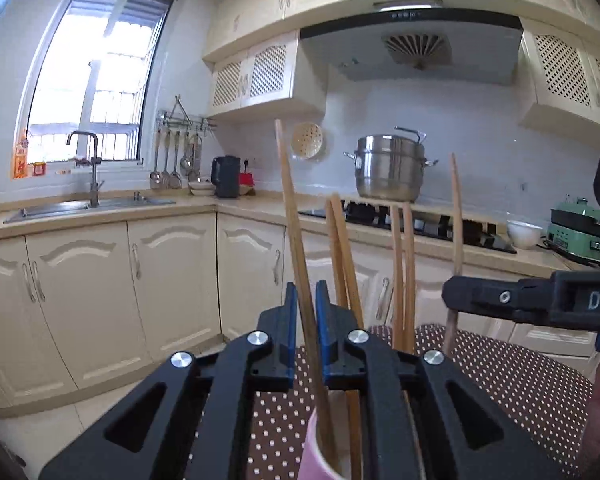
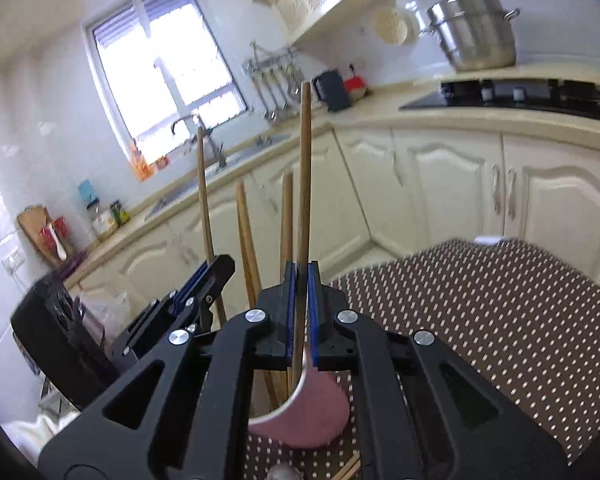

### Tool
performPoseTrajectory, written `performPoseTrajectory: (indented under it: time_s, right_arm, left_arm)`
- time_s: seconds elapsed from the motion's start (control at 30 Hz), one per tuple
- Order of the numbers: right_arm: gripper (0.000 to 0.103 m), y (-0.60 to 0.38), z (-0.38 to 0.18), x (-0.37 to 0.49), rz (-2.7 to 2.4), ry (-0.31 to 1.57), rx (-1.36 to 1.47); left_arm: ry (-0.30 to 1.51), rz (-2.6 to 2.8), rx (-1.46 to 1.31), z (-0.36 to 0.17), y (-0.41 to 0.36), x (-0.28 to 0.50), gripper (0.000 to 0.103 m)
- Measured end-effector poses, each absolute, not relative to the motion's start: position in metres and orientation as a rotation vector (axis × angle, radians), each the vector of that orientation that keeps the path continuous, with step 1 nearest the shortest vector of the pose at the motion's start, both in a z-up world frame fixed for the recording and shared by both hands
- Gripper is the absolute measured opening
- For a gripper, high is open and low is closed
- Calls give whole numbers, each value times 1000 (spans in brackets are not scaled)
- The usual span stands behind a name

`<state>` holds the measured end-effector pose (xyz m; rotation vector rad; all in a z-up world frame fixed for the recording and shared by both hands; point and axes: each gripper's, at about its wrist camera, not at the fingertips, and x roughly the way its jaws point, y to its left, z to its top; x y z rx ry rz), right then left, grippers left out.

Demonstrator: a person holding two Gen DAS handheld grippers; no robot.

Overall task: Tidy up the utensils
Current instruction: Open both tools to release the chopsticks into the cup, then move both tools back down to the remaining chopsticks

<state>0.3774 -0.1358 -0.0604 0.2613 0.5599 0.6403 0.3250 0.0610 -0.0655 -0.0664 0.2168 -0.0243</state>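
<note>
A pink cup stands on a brown polka-dot table and holds several wooden chopsticks. It also shows in the left wrist view. My left gripper is shut on one upright chopstick above the cup. My right gripper is shut on another upright chopstick whose lower end is in the cup. The right gripper shows in the left wrist view, clamped on its chopstick. The left gripper shows in the right wrist view beside the cup.
More chopsticks stand loose in the cup. Chopstick ends and a metal utensil lie on the table in front of the cup. Kitchen cabinets, a sink and a stove with a steel pot lie beyond.
</note>
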Motion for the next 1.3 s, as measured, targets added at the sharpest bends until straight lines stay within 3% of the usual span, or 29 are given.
performPoseTrajectory:
  time_s: [0.13,0.2,0.67,1.17,1.23,1.3]
  right_arm:
    - [6,-126,-70,370,650,595,219]
    - [6,-125,-75,367,644,612,223]
    - [7,-138,-85,319,535,667,236]
    - [8,-151,-47,230,478,583,177]
    - [15,-153,-45,219,454,578,161]
    - [37,-157,-43,207,433,562,160]
  left_arm:
    - [240,5,-10,-71,60,316,17]
    - [263,-4,-3,-75,62,311,30]
    - [304,-51,-14,-66,68,262,42]
    - [241,-121,-35,-23,61,177,53]
    - [247,-136,-41,-19,60,166,54]
    - [257,-149,-46,-18,59,159,54]
